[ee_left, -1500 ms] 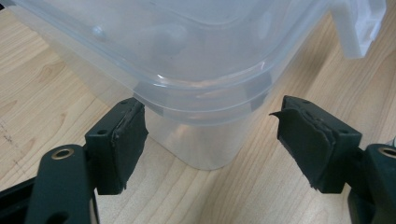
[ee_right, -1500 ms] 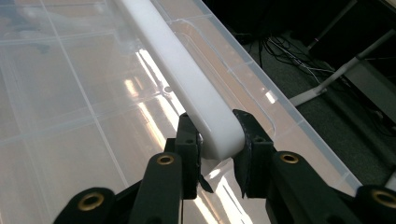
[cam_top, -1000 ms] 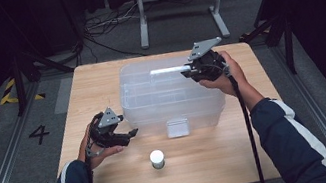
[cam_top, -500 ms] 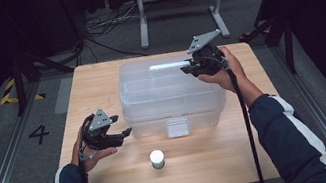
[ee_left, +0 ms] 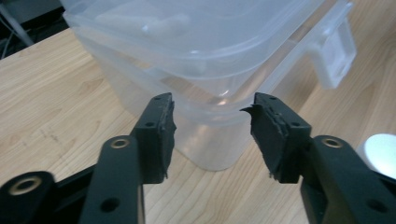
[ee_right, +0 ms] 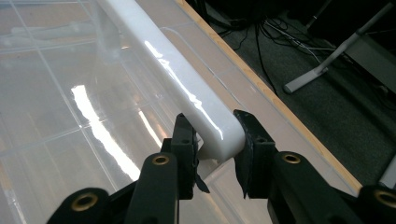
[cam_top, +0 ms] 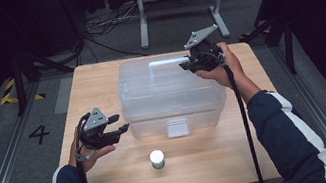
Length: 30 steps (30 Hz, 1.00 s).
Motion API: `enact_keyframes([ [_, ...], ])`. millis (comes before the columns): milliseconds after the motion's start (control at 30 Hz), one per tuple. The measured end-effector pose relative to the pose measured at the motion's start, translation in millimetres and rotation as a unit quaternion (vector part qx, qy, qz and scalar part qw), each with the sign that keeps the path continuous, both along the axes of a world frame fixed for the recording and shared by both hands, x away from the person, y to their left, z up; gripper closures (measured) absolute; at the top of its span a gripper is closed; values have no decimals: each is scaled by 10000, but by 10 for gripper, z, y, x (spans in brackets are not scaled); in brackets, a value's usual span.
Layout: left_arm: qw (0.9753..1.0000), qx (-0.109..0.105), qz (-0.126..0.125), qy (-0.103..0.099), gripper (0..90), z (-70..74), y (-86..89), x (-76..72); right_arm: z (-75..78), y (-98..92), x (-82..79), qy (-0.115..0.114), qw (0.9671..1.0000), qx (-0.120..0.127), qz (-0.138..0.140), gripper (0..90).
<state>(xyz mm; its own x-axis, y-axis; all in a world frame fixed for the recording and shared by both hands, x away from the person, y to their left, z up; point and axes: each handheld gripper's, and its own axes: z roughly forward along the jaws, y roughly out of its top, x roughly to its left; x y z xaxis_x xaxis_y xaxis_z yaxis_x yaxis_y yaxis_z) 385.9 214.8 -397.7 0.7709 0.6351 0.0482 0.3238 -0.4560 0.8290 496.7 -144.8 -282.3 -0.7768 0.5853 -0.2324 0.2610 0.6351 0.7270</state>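
Right gripper (ee_right: 212,140): jaws closed on the end of the white handle (ee_right: 173,79) on top of the box. In the right gripper view the handle end sits squarely between both pads, touching each. The handle runs away from the jaws across the clear lid (ee_right: 70,107), which reflects a bright strip of light. In the high view the right gripper (cam_top: 186,64) is at the far right of the lid, held by the person's right hand (cam_top: 220,68), with its grey plate tilted up above it.

Left gripper (ee_left: 212,126): jaws wide apart, holding nothing. In its own view the pads point at the near corner of the box (ee_left: 205,93), close to it; contact cannot be confirmed, though a gap seems to remain. In the high view the left gripper (cam_top: 119,129) is low over the table, just beside the box's left front corner.

Box (cam_top: 172,95): clear plastic, lid on, standing at the middle of the wooden table (cam_top: 214,163). A white latch (cam_top: 178,127) hangs on its front wall.

A small white cylinder (cam_top: 157,159) stands upright on the table in front of the box, near the latch and apart from both grippers.
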Motion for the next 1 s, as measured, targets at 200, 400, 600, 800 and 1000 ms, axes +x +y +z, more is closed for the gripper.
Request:
enact_keyframes([
  [200,9999,103,76,-115,829,44,-43,35,25,20,28,54,9999,-83,-36,716],
  [400,9998,34,114,-131,877,42,-80,65,38,9,56,106,9999,-15,-47,716],
  [600,9998,-38,143,-143,875,39,-95,93,57,14,76,84,9999,-50,-25,712],
  [800,9996,-26,178,-197,882,45,-94,122,69,18,89,73,9999,-72,-49,710],
  [1000,9997,-35,151,-188,894,43,-97,176,84,18,104,93,9999,-119,-45,708],
])
